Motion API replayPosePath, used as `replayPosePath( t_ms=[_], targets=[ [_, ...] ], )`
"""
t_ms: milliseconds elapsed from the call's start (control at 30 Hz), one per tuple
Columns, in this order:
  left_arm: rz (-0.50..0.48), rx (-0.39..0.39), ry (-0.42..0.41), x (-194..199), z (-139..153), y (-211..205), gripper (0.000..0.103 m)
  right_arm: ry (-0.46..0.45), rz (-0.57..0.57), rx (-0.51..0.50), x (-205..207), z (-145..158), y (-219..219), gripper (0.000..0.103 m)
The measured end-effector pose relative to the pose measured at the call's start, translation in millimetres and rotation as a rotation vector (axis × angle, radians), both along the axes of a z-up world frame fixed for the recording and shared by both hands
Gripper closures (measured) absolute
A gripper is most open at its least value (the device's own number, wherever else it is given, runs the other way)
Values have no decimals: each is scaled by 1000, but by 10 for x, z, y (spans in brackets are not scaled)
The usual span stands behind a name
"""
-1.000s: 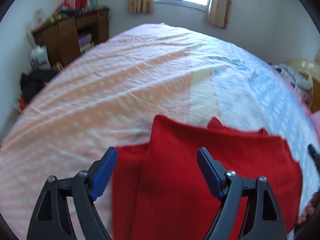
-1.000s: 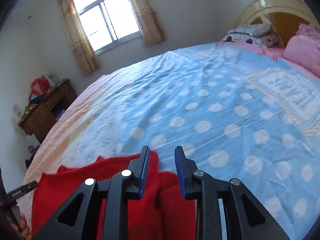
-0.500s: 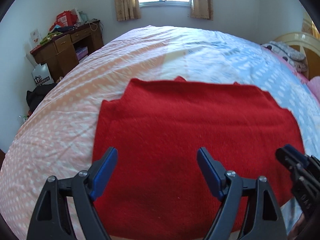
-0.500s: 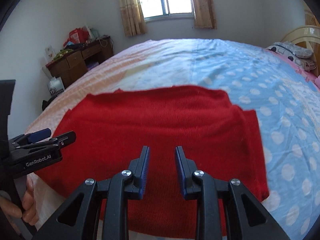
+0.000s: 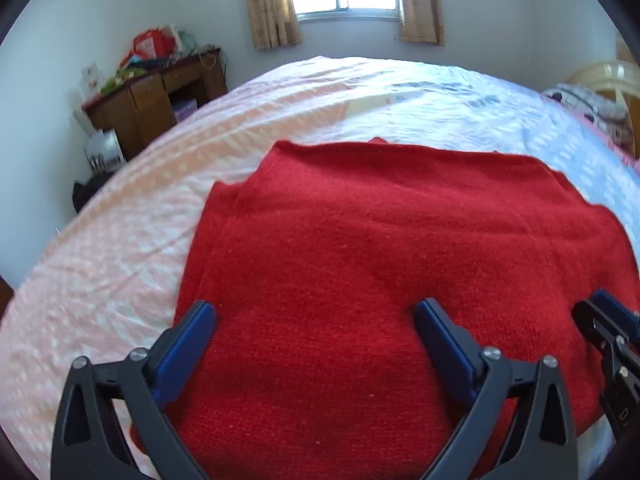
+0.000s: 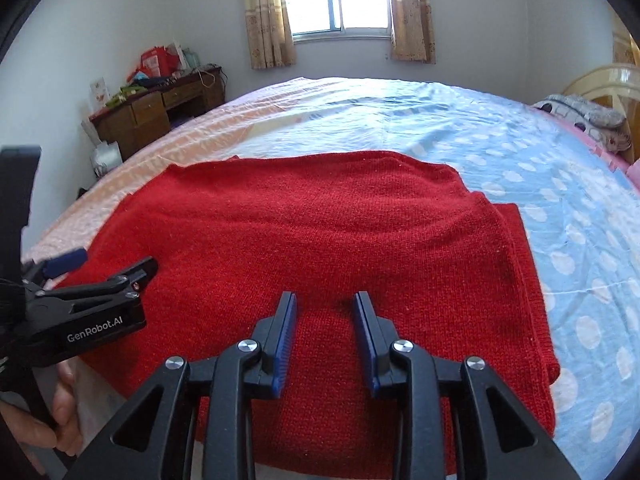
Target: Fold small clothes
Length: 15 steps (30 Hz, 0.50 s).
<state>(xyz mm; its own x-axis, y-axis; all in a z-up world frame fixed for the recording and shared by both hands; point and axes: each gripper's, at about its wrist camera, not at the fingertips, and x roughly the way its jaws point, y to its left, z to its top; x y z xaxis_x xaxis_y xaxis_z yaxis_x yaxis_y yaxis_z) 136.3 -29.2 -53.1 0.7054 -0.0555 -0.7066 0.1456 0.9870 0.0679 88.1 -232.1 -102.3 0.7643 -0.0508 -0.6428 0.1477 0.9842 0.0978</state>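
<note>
- Nearest to me, the left gripper (image 5: 314, 312) hung low over the near part of the red sweater (image 5: 380, 260), its blue-padded fingers (image 5: 186, 344) spread wide and pinching nothing.
- The right gripper (image 6: 325, 304) hovered beside it over the near middle of the same garment, its jaws parted by a narrower gap, with only knit showing between them and no cloth caught.
- The red sweater lay flat on the bed (image 6: 540, 168), close to its near edge, already doubled over: extra layers peeked out along its right side in the right wrist view and along its left side in the left one.
- From where I stood I couldn't tell whether either set of fingertips was actually touching the wool or just above it.
- I'd say the risk was in the next grab: pinch only the top layer and the stacked folds would slide apart, or drag the bedsheet up with it.
- Pulling toward the near edge might also tip the bundle off the mattress.
- Farther off stood a cluttered wooden desk (image 6: 160, 108) by the wall, and beyond it a curtained window (image 6: 340, 0).
</note>
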Motion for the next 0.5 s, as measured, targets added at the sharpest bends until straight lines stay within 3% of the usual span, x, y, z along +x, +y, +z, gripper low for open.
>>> replayPosePath(
  t_ms=[100,500],
  targets=[
    [-2,-48,18,25,-15,56,0,-9,5,27,-4,-3,-24,69],
    [17,17,-15,-50,0,-26,0,-13,5,4,-2,-8,-5,68]
  ],
)
